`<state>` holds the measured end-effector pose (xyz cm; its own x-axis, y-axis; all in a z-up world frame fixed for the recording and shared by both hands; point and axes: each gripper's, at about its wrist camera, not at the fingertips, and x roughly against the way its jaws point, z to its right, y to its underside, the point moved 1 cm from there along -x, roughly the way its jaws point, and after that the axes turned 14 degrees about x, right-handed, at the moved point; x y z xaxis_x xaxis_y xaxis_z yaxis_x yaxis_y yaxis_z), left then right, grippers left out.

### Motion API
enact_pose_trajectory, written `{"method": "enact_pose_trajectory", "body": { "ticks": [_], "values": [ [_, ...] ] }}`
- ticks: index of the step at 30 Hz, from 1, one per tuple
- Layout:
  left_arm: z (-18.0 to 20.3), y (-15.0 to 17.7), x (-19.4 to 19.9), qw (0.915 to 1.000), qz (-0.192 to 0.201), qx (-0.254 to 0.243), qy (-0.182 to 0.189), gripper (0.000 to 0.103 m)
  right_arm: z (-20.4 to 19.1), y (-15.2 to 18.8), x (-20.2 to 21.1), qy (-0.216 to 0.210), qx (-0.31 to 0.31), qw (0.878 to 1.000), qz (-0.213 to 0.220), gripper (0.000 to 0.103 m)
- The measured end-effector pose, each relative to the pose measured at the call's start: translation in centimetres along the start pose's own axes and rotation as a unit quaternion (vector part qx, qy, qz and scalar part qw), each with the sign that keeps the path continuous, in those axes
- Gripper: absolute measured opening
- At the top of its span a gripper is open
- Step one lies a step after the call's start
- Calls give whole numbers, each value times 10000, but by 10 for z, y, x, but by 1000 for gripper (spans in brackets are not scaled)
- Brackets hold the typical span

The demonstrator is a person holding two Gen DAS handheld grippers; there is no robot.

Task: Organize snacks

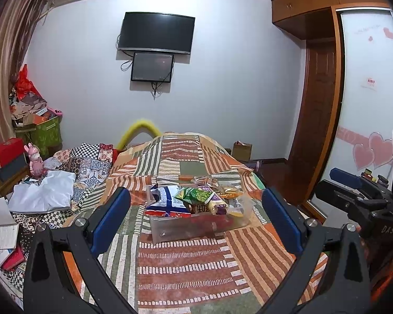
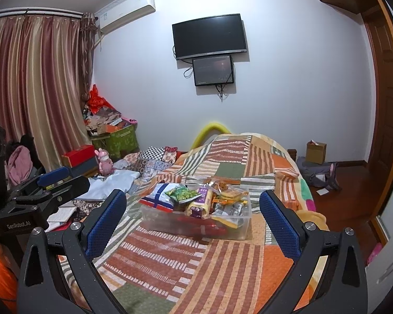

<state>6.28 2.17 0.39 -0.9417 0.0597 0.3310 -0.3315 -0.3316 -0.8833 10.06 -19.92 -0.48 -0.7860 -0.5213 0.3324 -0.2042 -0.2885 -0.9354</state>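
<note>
Nearest to each camera, a claw is seen. The left claw (image 1: 196,217) is spread wide and nothing is held in it. The right claw (image 2: 192,216) is spread wide too, and it is empty as well. Both are held above the bed (image 1: 186,269), on the near side of the clear box (image 1: 196,227), and apart from it.

The clear box is set on the striped blanket, just past the claws. The snacks are piled inside it: a blue and white bag (image 1: 166,201) at the left of the box, a green bag (image 1: 194,195) in the middle, a yellow and purple pack (image 1: 217,205) beside the green bag, and small wrapped snacks (image 2: 229,196) at the right and back of the box. The pile is higher than the rim.

No snack is seen on the blanket around the box. So the packs may be already gathered, or the box may be about to be sorted; this cannot be told.

If a pack is to be taken, it should be pinched softly at its edge, so nothing is crushed. The box should be kept steady, since the bed is soft
</note>
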Motion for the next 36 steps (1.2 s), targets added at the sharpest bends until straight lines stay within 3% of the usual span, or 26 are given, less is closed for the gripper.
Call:
{"method": "enact_pose_trajectory", "body": {
  "ticks": [36],
  "values": [
    [7,3,2,9999,-28,-3,165,102,-1,2,5,-27,-50,10000,39,101]
  ]
}}
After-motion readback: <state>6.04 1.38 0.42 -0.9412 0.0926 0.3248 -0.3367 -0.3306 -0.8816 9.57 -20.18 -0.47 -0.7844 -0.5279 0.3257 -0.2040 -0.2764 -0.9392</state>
